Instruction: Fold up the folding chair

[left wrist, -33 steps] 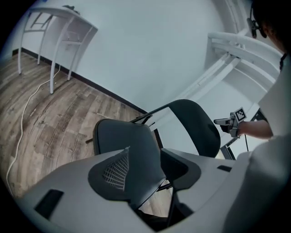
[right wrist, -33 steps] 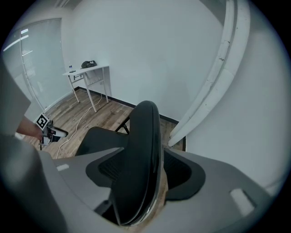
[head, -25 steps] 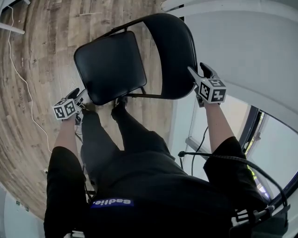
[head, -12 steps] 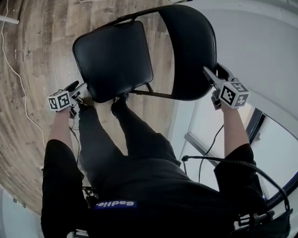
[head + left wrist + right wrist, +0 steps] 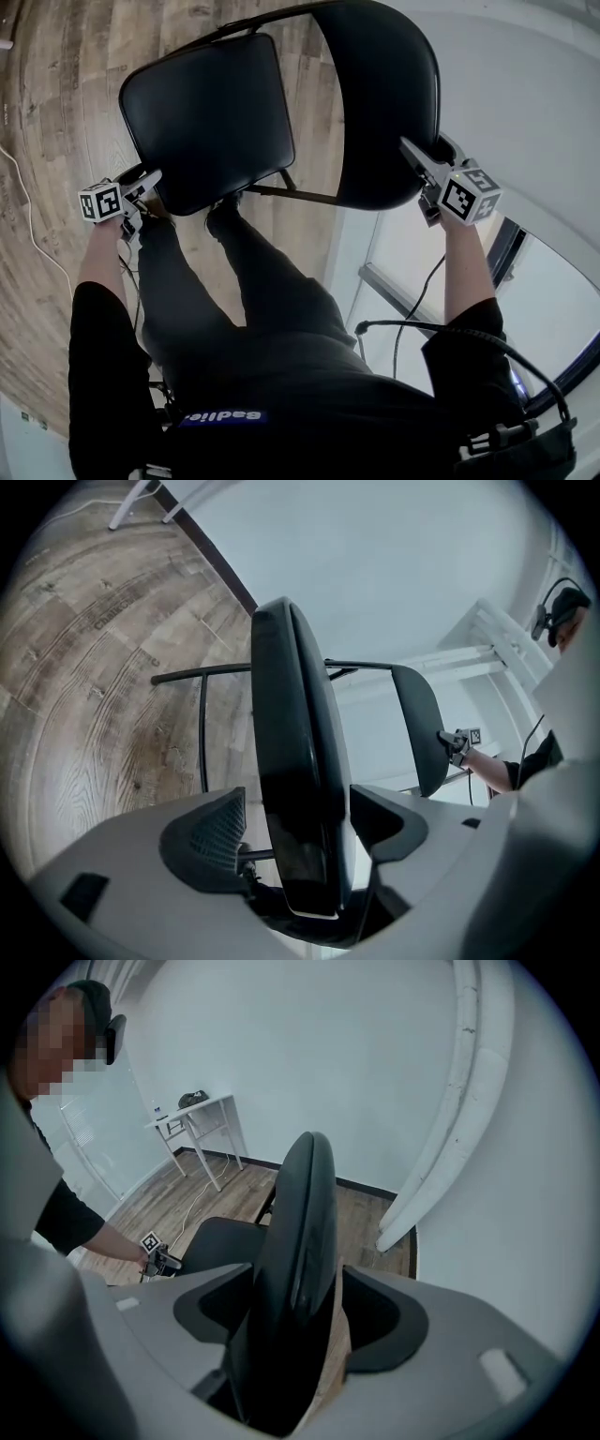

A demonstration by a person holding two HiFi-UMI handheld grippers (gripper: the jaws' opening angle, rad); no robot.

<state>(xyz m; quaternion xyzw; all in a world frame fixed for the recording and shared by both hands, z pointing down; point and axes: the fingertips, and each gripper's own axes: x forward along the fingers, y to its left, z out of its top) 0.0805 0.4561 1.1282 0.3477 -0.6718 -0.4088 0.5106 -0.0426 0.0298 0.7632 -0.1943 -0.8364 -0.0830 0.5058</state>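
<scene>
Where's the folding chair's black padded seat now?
Head view, upper left: the black padded seat sits over the wood floor, left of the curved black backrest, its near corner between the opening jaws of the left claw.

Left claw (image 5: 148, 180) opening round the seat (image 5: 206, 112), right claw (image 5: 420, 157) round backrest (image 5: 384, 103)

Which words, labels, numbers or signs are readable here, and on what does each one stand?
Blue label on the person's clothing: white letters, reversed and too blurred to read.
Left marker cube, right marker cube: black-and-white square patterns, no letters.
Folding chair: no text visible.
</scene>
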